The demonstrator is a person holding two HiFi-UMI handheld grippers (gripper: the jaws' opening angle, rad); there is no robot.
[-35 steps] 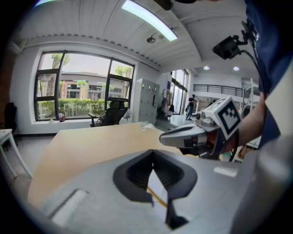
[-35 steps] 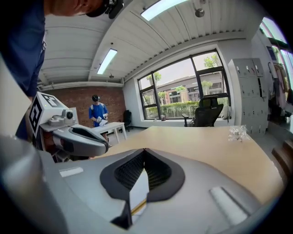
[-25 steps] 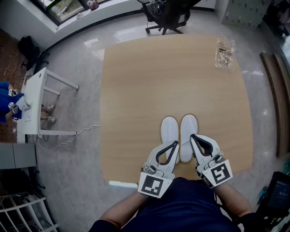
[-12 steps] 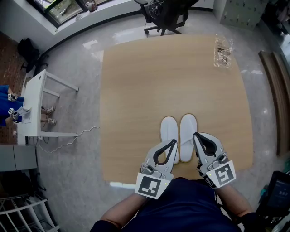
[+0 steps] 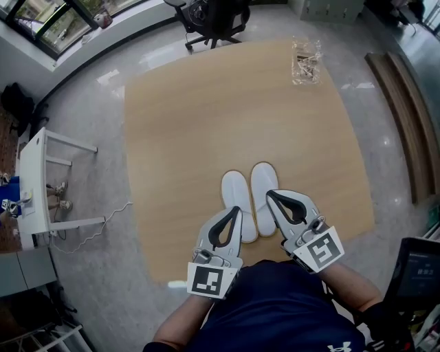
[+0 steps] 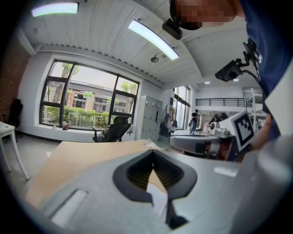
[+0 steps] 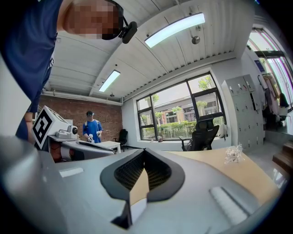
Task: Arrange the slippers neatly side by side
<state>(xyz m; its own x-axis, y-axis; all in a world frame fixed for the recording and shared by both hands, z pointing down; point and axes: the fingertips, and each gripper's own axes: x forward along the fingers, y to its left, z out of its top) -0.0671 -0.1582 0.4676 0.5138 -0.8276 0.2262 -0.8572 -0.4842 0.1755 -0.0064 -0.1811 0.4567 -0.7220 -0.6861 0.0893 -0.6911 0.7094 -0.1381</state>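
The tabletop (image 5: pixel 199 117) shows bare wood across its left half, its centre and its far middle, giving open passage beside and beyond the pair of white slippers (image 5: pixel 236 189), which lies close to the near edge. The surface obstacles are this pair and a clear plastic bag (image 5: pixel 305 60) at the far right corner, well apart from each other. An office chair (image 5: pixel 210 17) stands at the far edge, while the left hand-held gripper (image 5: pixel 236 210) and the right hand-held gripper (image 5: pixel 270 195), jaws together, occupy the near edge over the slippers' near ends.
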